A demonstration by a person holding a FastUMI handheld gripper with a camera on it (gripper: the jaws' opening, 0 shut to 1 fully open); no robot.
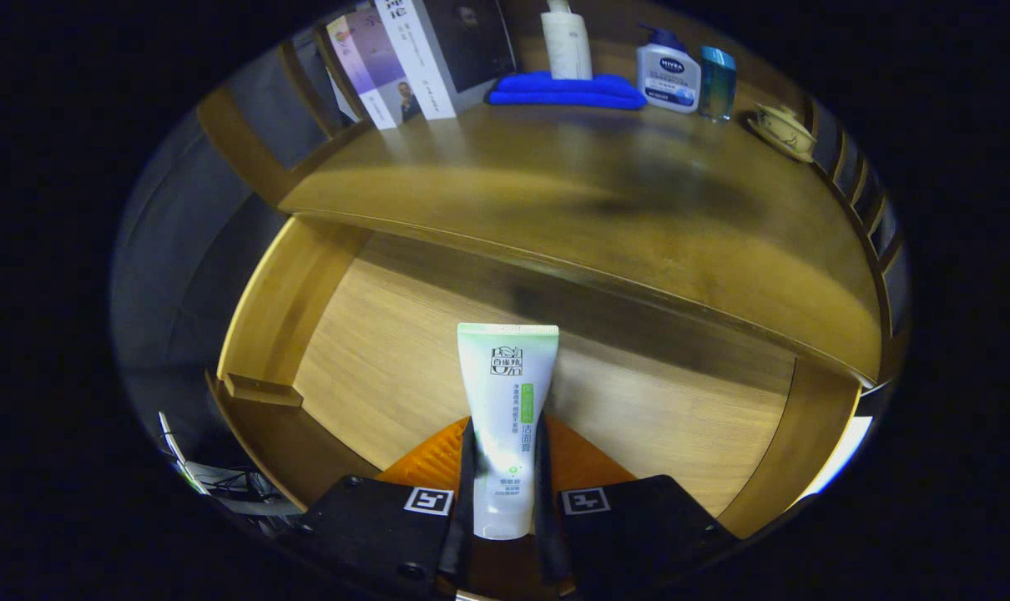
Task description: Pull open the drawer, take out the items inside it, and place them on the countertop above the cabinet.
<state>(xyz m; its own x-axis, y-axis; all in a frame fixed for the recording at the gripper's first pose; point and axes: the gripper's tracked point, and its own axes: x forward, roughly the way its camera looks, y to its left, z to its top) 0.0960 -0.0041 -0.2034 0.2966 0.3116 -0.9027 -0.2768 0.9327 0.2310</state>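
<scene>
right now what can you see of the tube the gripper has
The tube is a white, plastic-looking squeeze tube with a pale green band at its crimped end and green print on its face. It stands lengthwise between the gripper fingers, both pressing its sides, crimped end pointing ahead, above the open wooden drawer.

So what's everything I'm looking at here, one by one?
tube: 1, white with a green end, held between the fingers above the open drawer
drawer: 1, light wood, pulled open under the countertop
countertop: 1, brown wood, beyond the tube
books: a few, white and purple covers, leaning at the countertop's back
cloth: 1, blue, folded, beside the books
white bottle: 1, standing on the cloth
pump bottle: 1, white and blue, beside the cloth
teal bottle: 1, next to the pump bottle
cup and saucer: 1, pale, beyond the teal bottle
tool: 1, both fingers pressing on the tube
</scene>
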